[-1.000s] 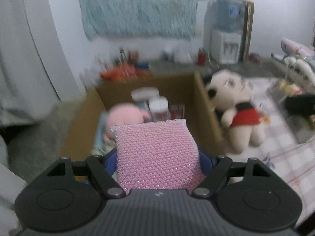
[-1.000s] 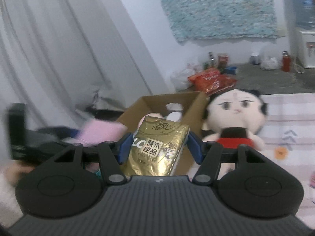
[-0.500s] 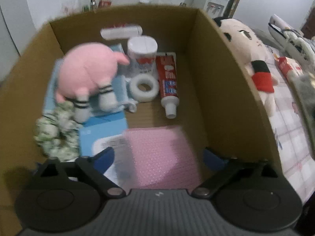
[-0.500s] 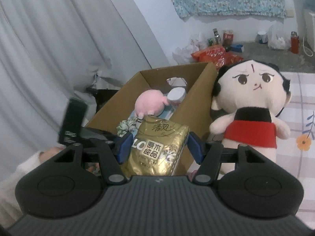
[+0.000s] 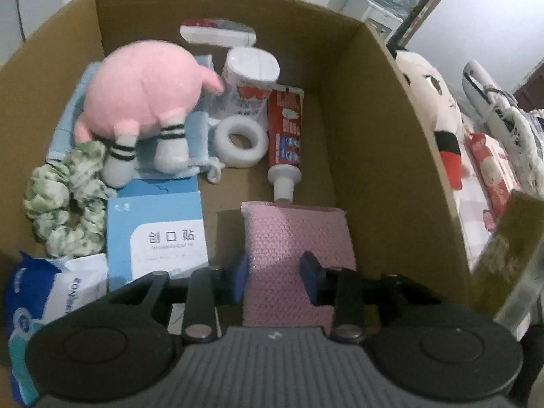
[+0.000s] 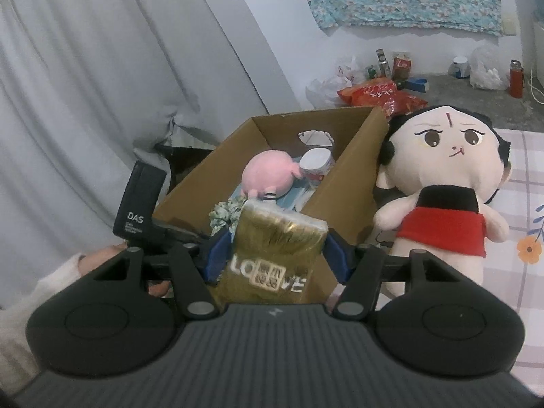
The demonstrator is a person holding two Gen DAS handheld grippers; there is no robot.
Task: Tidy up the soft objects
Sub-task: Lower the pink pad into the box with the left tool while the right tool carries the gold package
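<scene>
Left hand-held gripper (image 5: 274,277) hangs inside the cardboard box (image 5: 380,142), jaws just narrowed above the pink sponge (image 5: 299,234) lying on the box floor, not gripping it. Right hand-held gripper (image 6: 277,260) clamps a gold tissue pack (image 6: 275,255) just before the box.

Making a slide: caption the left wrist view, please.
Left tool over the pink sponge lying in the box beside plasters and toothpaste.

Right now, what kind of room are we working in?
Probably a bedroom at home: a checked bedsheet with a plush doll on it, grey curtains, and a water dispenser by the wall.
</scene>
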